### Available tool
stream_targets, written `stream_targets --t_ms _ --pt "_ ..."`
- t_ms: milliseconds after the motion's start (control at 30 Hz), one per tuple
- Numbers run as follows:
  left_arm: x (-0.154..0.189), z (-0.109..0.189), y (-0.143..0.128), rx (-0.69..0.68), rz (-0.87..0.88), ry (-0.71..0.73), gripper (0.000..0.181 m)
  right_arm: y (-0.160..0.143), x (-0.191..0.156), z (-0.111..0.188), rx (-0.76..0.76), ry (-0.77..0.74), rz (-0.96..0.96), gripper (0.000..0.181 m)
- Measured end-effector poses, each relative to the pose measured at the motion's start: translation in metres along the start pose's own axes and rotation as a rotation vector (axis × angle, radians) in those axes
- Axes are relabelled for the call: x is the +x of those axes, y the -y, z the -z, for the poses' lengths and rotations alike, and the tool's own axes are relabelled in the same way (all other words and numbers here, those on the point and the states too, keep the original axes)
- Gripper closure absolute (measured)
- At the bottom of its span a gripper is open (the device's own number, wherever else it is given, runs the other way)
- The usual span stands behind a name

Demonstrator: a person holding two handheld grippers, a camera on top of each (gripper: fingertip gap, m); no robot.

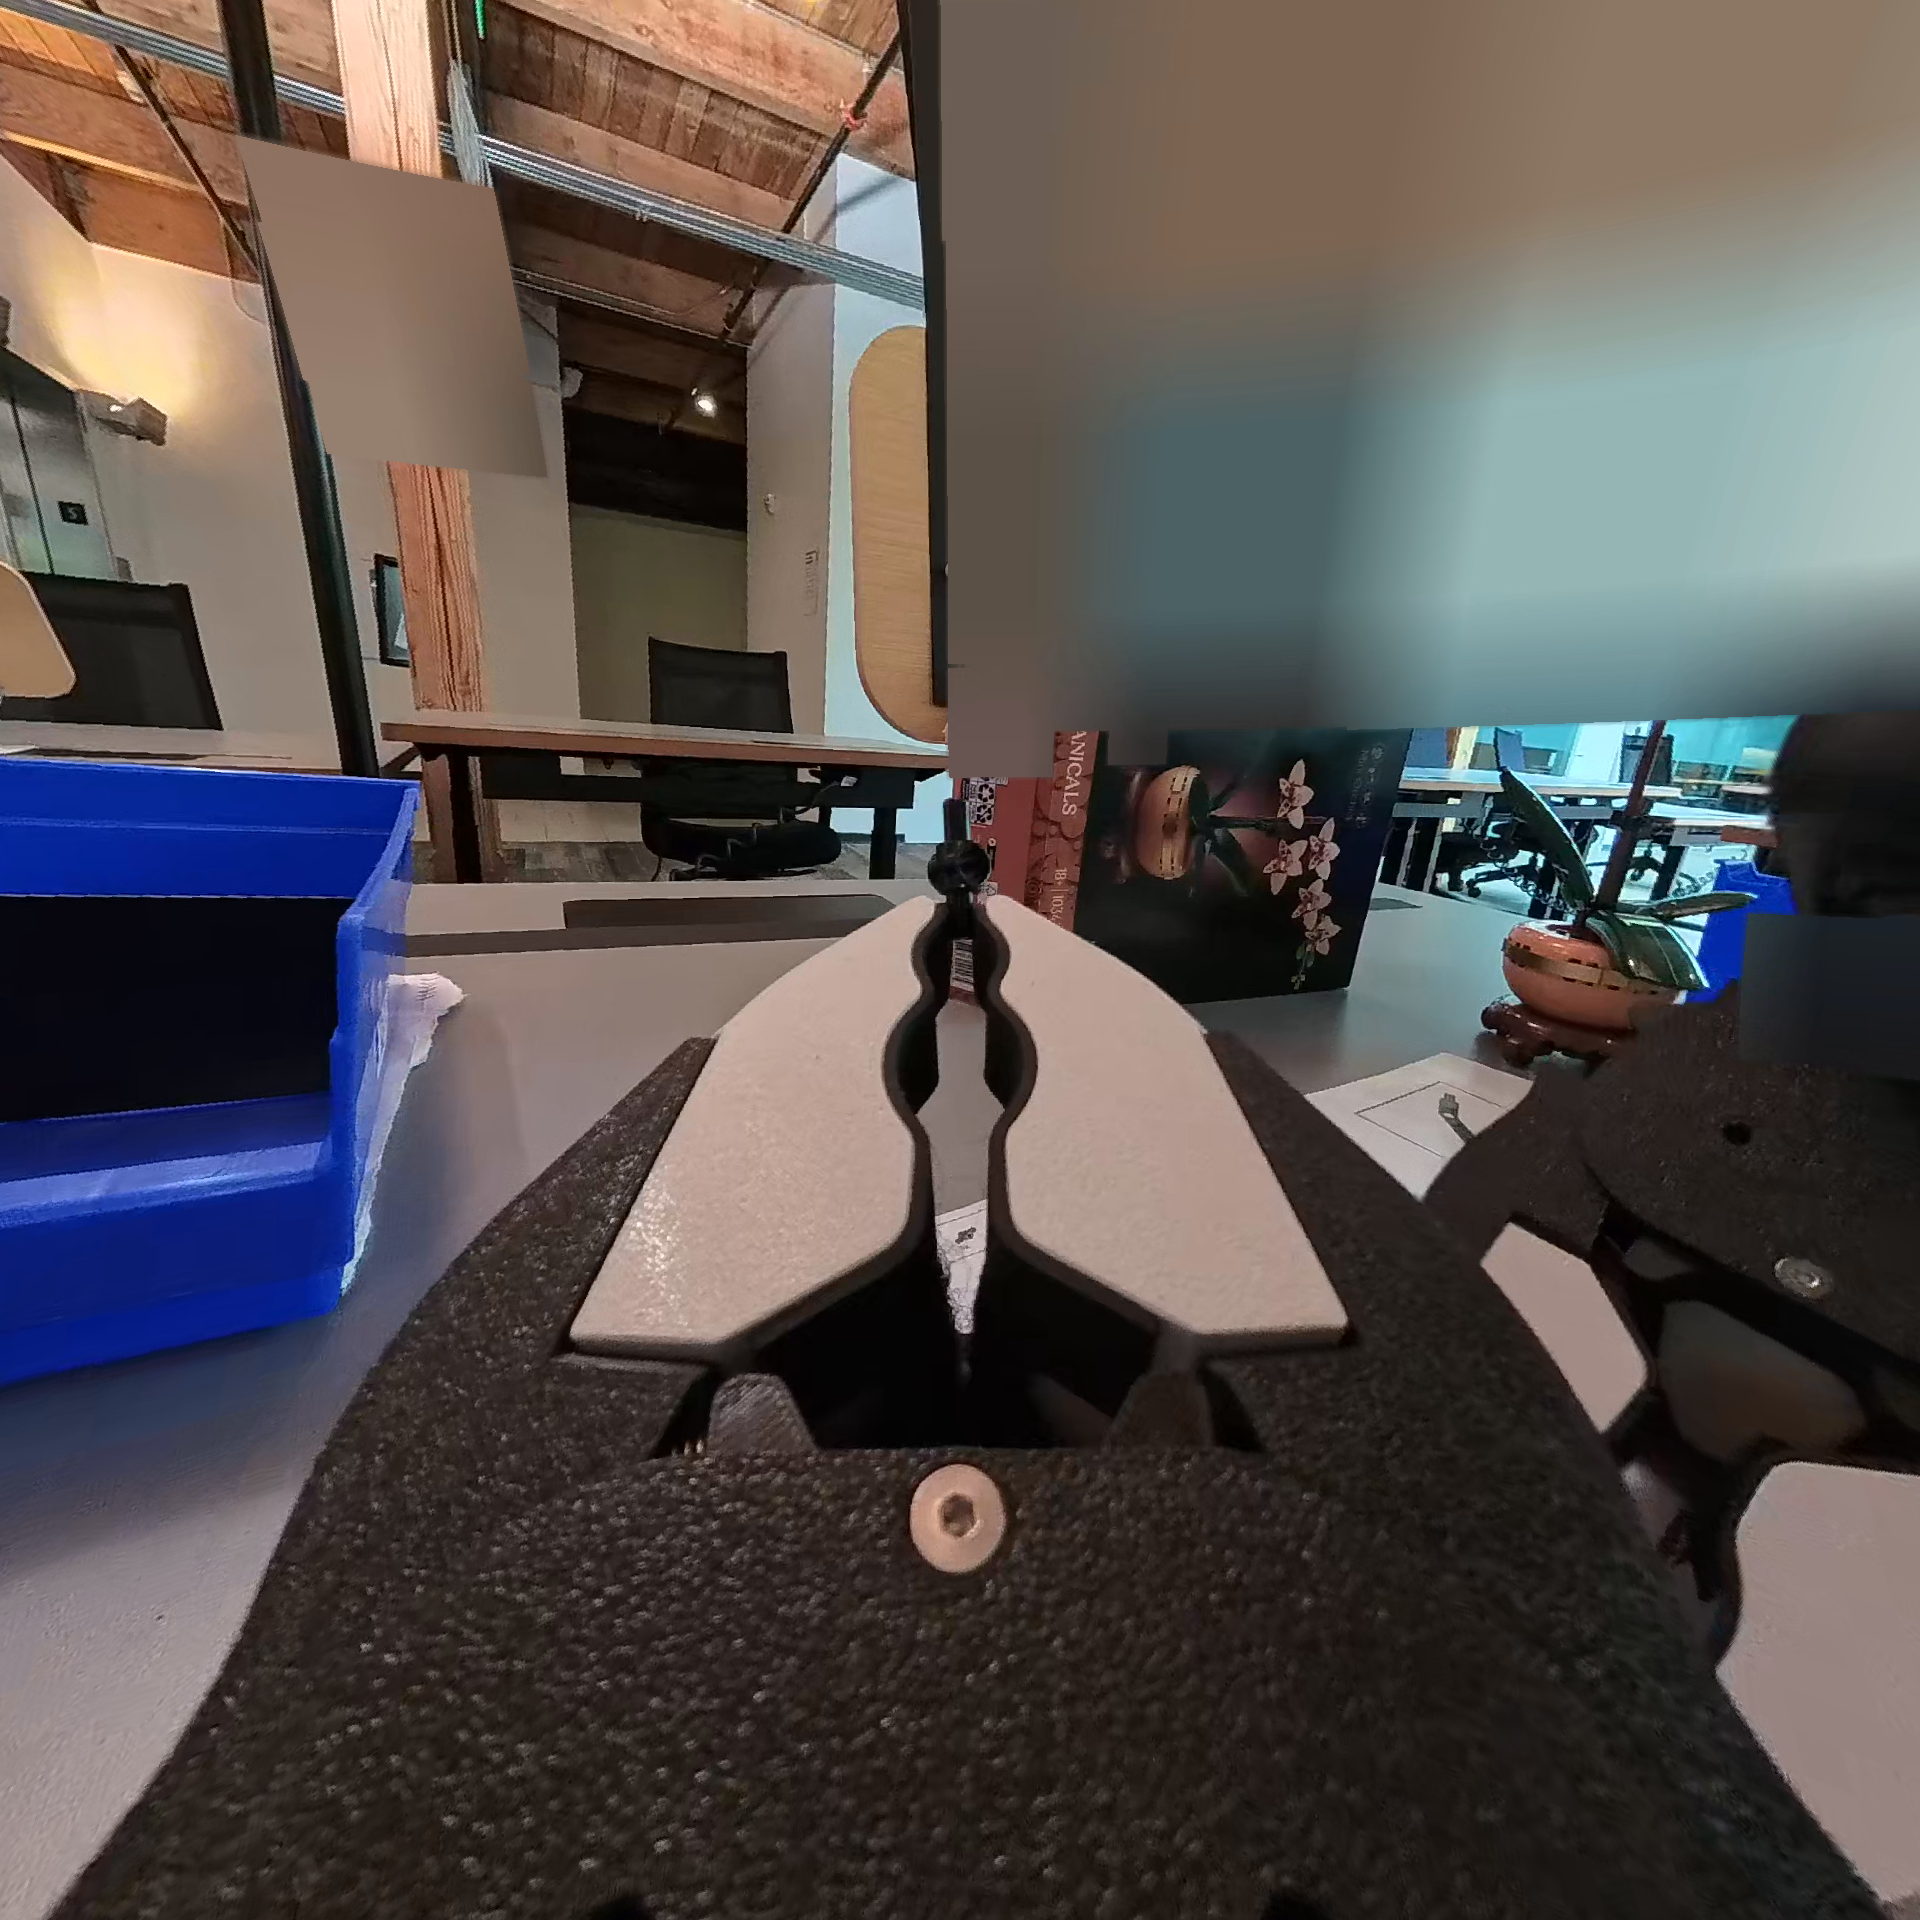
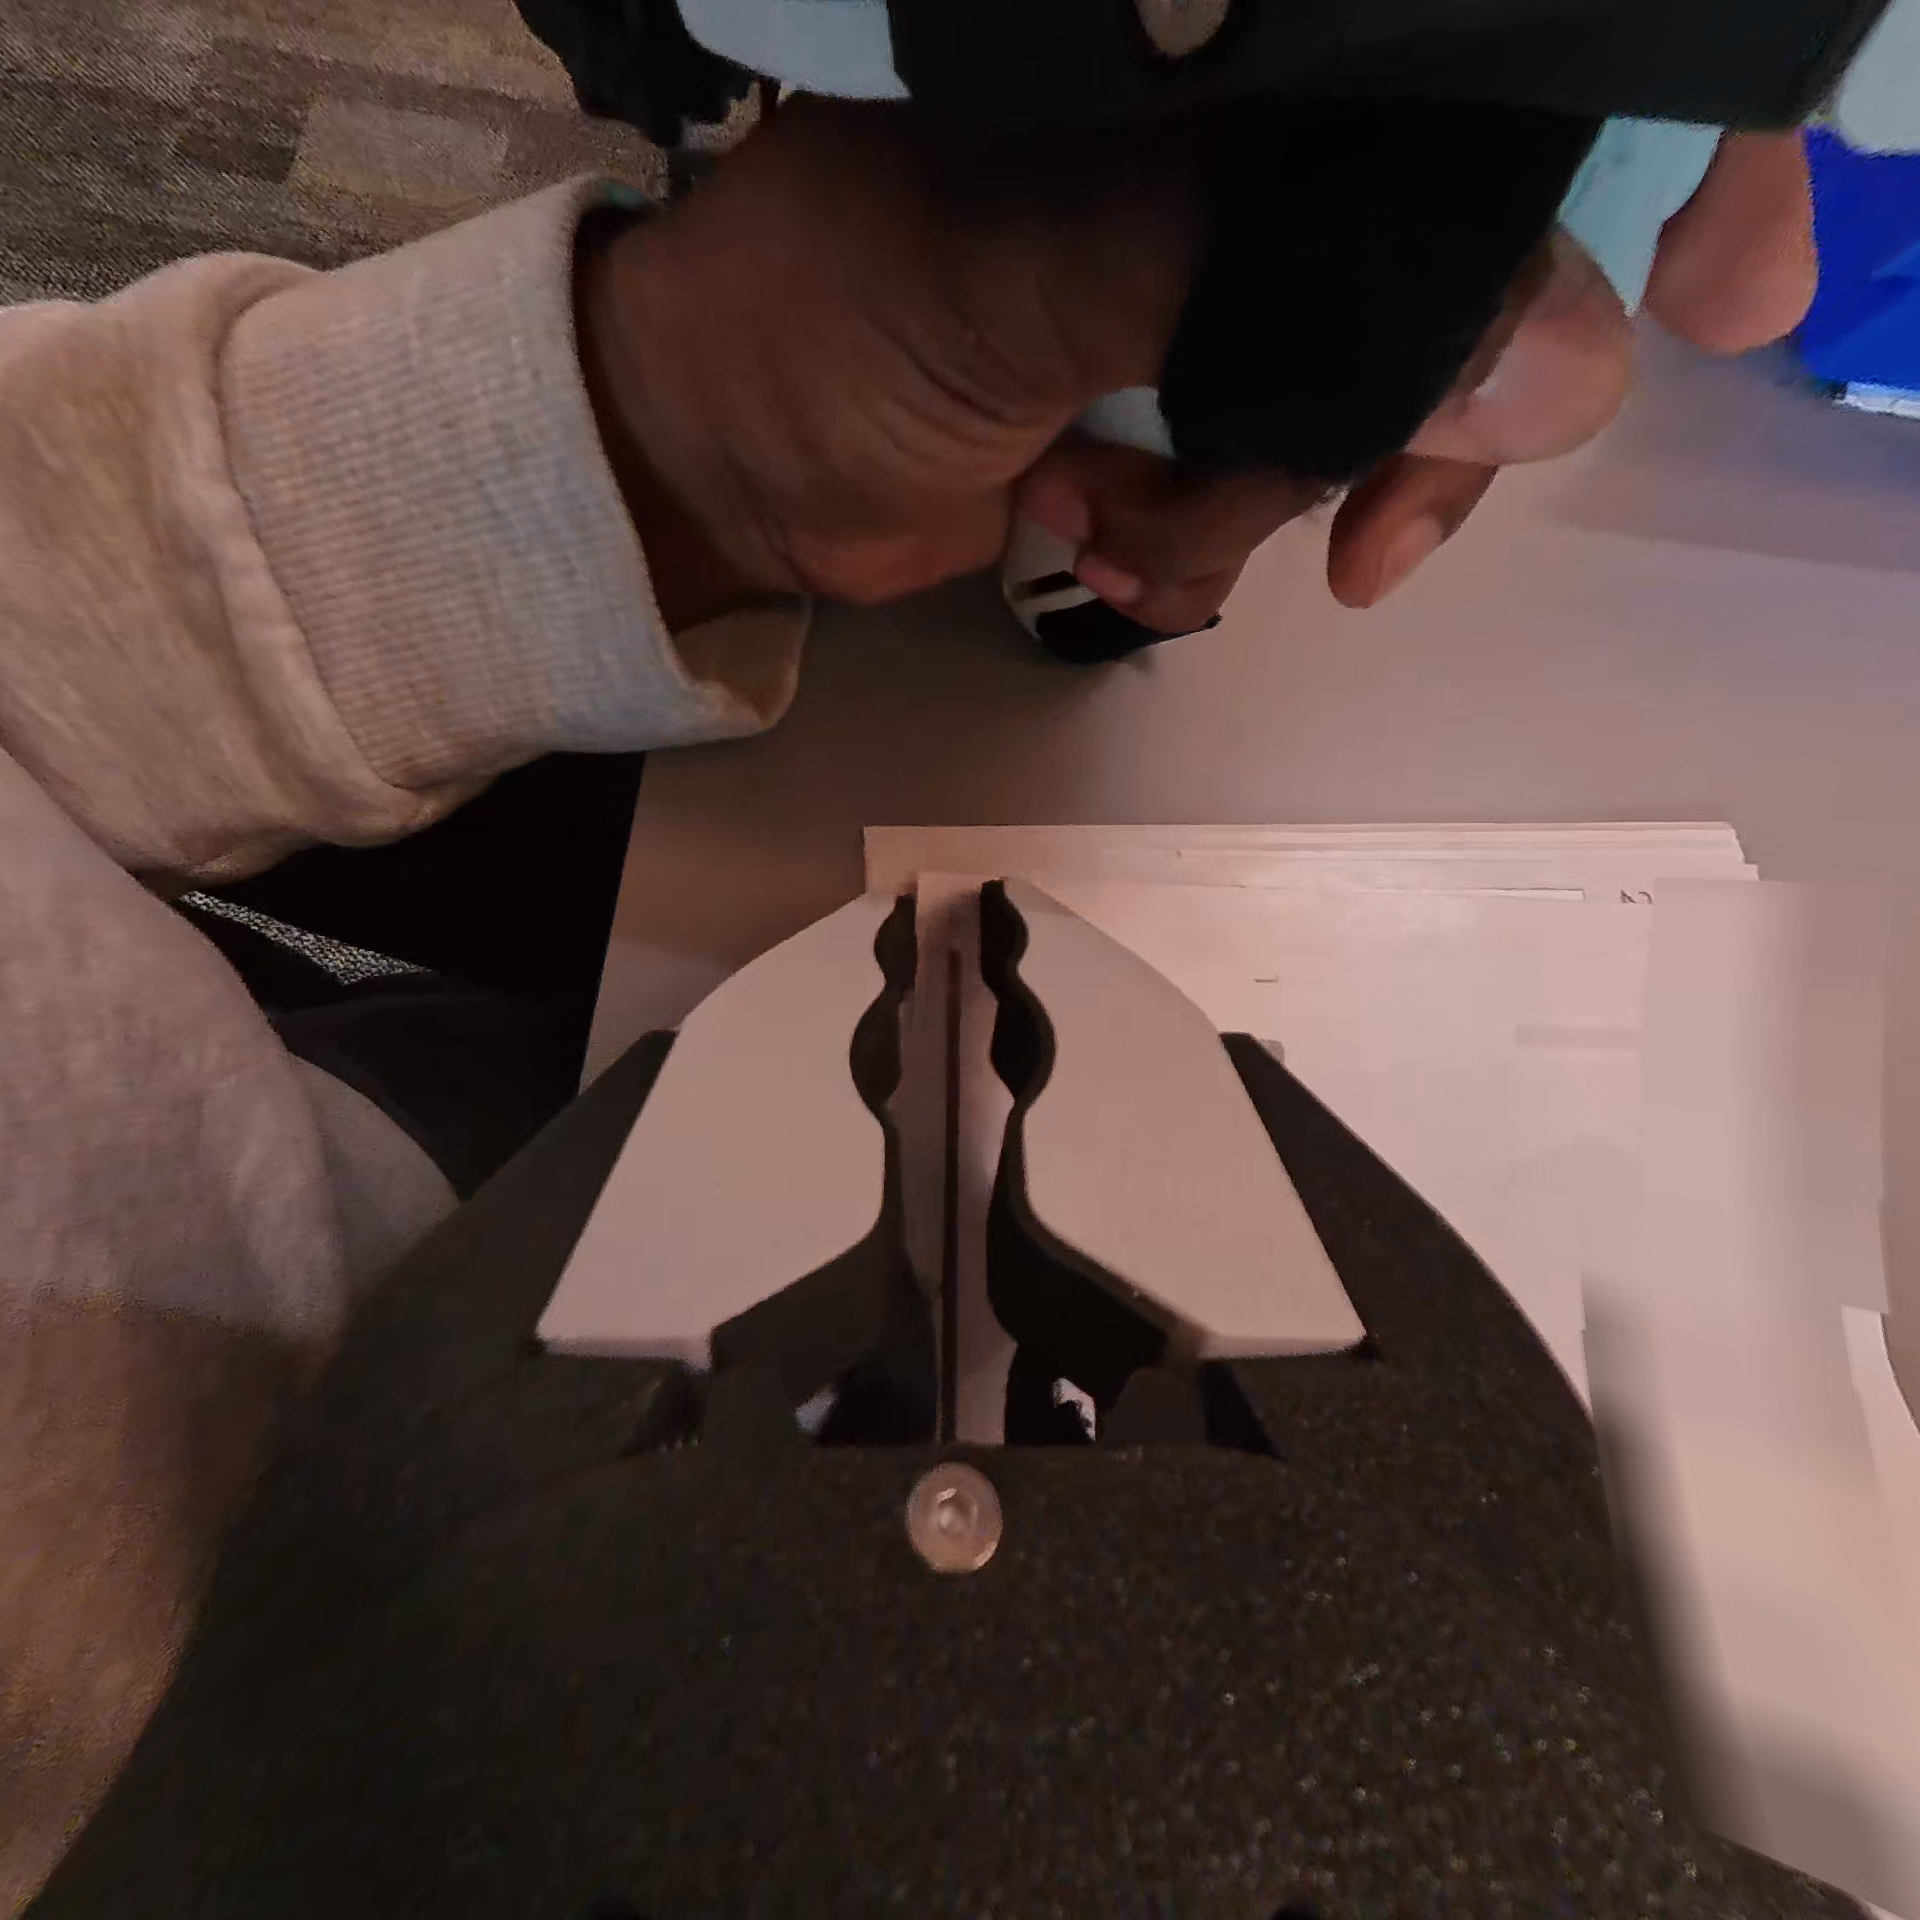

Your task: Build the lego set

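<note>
My left gripper (image 1: 961, 914) is shut on a small black lego piece (image 1: 957, 871) that sticks up from its tips, held above the grey table (image 1: 582, 997). The part-built orchid model (image 1: 1590, 966), in a pink pot, stands at the far right. My right gripper (image 2: 948, 909) points down over the white instruction booklet (image 2: 1351, 1039). Its jaws are almost together, with what looks like a thin page seen edge-on between them. My right gripper also shows in the left wrist view (image 1: 1714, 1299), low on the right.
A blue bin (image 1: 177, 1039) stands on the left and the set's box (image 1: 1236, 862) behind my left gripper. In the right wrist view a hand (image 2: 883, 364) in a cream sleeve (image 2: 364, 499) holds the left gripper's black handle (image 2: 1351, 260) just beyond the booklet. Tip to tip, the grippers are about 15 centimetres apart.
</note>
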State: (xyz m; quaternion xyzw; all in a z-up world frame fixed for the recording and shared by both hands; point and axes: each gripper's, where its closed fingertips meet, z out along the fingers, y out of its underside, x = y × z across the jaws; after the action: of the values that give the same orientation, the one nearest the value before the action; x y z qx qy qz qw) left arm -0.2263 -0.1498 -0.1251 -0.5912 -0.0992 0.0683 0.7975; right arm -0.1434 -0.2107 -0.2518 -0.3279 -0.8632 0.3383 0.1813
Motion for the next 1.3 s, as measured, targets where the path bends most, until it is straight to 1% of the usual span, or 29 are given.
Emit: stream_targets --t_ms 200,333,467,600,700,833,933,1000,1133,1300 --pt "0.000 0.000 0.000 0.001 0.002 -0.003 0.179 0.000 0.001 0.001 0.025 0.014 -0.050 0.181" --pt "0.000 0.001 0.000 0.002 0.004 -0.001 0.179 0.010 0.009 0.017 0.118 -0.011 -0.086 0.181" --pt "-0.001 0.001 0.001 0.008 0.008 0.001 0.179 0.020 0.024 0.058 0.282 -0.052 -0.170 0.181" --pt "-0.002 0.002 0.001 0.010 0.012 0.005 0.179 0.017 0.046 0.116 0.482 -0.162 -0.281 0.181" --pt "0.000 0.001 0.001 0.007 -0.001 0.003 0.179 0.001 0.061 0.162 0.576 -0.298 -0.324 0.181" --pt "0.001 0.001 0.000 0.001 -0.012 0.004 0.179 -0.033 0.067 0.208 0.558 -0.479 -0.325 0.181" --pt "0.001 0.000 0.000 -0.002 -0.018 0.004 0.179 -0.053 0.062 0.231 0.513 -0.545 -0.307 0.181" --pt "0.002 0.000 -0.001 -0.009 -0.026 -0.001 0.179 -0.060 0.057 0.242 0.516 -0.559 -0.294 0.181" --pt "0.006 -0.002 -0.003 -0.025 -0.044 -0.016 0.179 -0.065 0.054 0.261 0.599 -0.555 -0.294 0.181" --pt "0.010 -0.003 -0.005 -0.040 -0.059 -0.033 0.179 -0.069 0.059 0.282 0.719 -0.554 -0.335 0.181"
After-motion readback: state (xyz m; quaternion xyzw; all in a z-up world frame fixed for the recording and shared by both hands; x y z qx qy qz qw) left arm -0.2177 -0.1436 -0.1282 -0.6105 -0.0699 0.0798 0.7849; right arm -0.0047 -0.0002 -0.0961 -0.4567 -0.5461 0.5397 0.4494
